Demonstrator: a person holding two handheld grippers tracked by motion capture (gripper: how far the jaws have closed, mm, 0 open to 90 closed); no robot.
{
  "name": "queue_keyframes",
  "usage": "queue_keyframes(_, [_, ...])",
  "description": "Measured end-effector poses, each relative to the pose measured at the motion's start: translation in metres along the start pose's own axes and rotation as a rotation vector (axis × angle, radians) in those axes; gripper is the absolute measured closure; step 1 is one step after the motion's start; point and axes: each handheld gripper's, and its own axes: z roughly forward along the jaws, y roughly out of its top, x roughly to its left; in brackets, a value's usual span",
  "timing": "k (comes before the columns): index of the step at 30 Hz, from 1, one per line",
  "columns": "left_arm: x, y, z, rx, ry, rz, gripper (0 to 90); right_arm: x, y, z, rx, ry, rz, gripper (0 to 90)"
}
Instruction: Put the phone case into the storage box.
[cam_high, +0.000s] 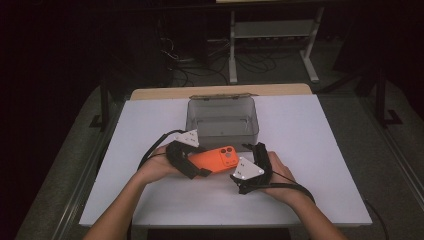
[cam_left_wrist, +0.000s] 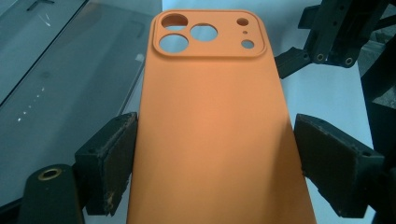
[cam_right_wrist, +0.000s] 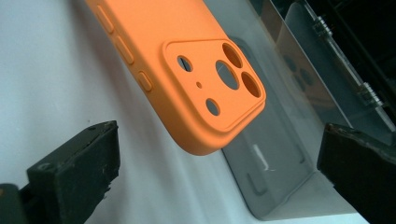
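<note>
Broadly, a white table (cam_high: 310, 150) carries a clear plastic box (cam_high: 223, 119), lid open; just in front of it the orange phone case (cam_high: 212, 159) is pinched by its edges in the left gripper (cam_high: 192, 165). Right gripper (cam_high: 252, 170) waits beside the camera end, jaws wide; judging by this, keep the case level, lift it over the box wall, release low.

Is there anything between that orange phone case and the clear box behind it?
Nothing visible. The orange phone case, between the left hand-held gripper's jaws, sits just in front of the clear plastic box, whose lid is open; only bare white table lies between.
</note>
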Motion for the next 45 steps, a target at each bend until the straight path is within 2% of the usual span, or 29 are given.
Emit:
queue_keyframes(8, [-0.001, 0.000, 0.000, 0.000, 0.000, -0.005, 16.3, 0.005, 0.002, 0.001, 0.016, -0.037, -0.072, 0.0])
queue_keyframes(12, [0.000, 0.000, 0.000, 0.003, 0.000, -0.003, 16.3, 0.007, 0.003, 0.000, 0.028, -0.051, -0.126, 0.0])
queue_keyframes(24, [0.000, 0.000, 0.000, 0.003, -0.001, -0.005, 16.3, 0.013, 0.004, 0.001, 0.035, -0.096, -0.210, 0.0])
queue_keyframes(31, [0.000, 0.000, 0.000, 0.002, -0.002, -0.005, 16.3, 0.018, 0.006, 0.002, 0.051, -0.128, -0.295, 0.0])
queue_keyframes(45, [0.000, 0.000, 0.000, 0.001, -0.003, -0.004, 16.3, 0.024, 0.007, 0.003, 0.067, -0.195, -0.388, 0.0])
